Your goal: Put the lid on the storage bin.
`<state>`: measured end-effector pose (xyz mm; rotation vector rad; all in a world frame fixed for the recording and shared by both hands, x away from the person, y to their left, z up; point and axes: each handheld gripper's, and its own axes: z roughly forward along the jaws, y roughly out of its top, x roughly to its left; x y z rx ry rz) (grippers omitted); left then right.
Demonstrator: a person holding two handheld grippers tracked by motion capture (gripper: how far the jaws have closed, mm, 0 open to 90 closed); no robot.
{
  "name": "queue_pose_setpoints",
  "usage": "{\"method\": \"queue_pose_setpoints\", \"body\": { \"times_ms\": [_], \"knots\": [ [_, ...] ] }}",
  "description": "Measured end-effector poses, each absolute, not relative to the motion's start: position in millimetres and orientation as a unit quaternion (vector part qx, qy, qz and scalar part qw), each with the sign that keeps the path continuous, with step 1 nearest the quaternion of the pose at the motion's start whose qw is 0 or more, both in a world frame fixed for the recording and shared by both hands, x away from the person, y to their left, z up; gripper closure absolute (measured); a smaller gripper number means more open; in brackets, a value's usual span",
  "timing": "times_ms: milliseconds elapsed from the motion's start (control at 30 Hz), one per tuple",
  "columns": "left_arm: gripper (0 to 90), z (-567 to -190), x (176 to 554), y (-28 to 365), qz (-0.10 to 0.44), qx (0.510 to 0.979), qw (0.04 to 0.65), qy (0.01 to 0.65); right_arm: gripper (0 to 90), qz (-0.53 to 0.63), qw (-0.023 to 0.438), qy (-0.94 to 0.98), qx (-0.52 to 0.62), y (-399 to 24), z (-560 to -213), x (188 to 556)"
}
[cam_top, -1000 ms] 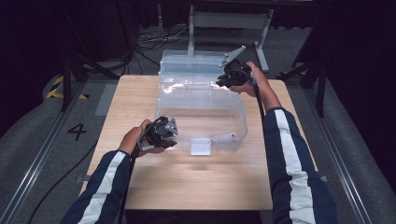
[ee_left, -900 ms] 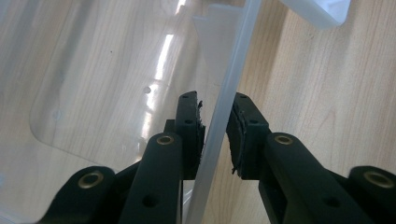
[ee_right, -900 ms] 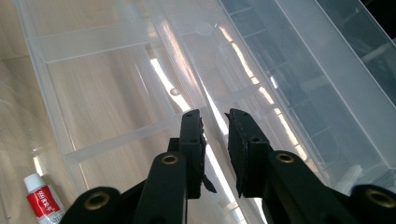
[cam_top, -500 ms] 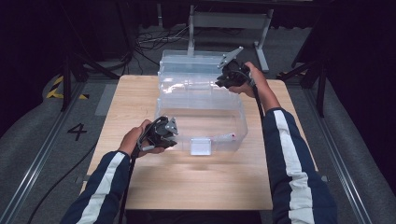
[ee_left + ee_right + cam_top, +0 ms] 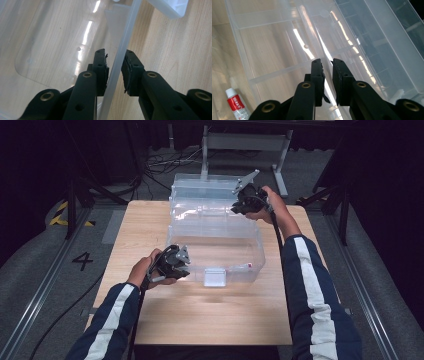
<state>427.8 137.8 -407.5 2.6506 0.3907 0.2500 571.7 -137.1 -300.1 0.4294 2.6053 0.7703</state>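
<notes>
A clear plastic storage box [image 5: 215, 245] is sitting on the wooden table [image 5: 220, 320], reaching from the middle toward the far edge, with its clear lid [image 5: 210, 187] swung open and hanging past that far edge. A white latch [image 5: 215, 276] is sitting at the middle of the box's near wall. The left gripper [image 5: 181, 268] is pinching the box's near left corner: in the left gripper view its black jaws are standing on either side of the thin rim [image 5: 118, 60], one inside the box and one outside. The right gripper [image 5: 239, 210] is resting at the far right of the box, where a clear inner tray [image 5: 287, 50] is sitting; its jaws have just been closing, nearly together around a thin tray edge [image 5: 325, 62]. In the right gripper view, a small red and white tube [image 5: 237, 105] is lying near the tray.
</notes>
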Motion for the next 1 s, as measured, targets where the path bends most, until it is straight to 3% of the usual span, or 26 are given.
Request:
{"method": "queue_pose_setpoints", "body": {
  "times_ms": [1000],
  "knots": [
    [66.7, -409.2, 421.6, 132.7, 0.104, 0.957, 0.211, 0.171, 87.4, 0.264, 0.207, 0.937, 0.098, -140.0, -288.6, 534.8]
  ]
}}
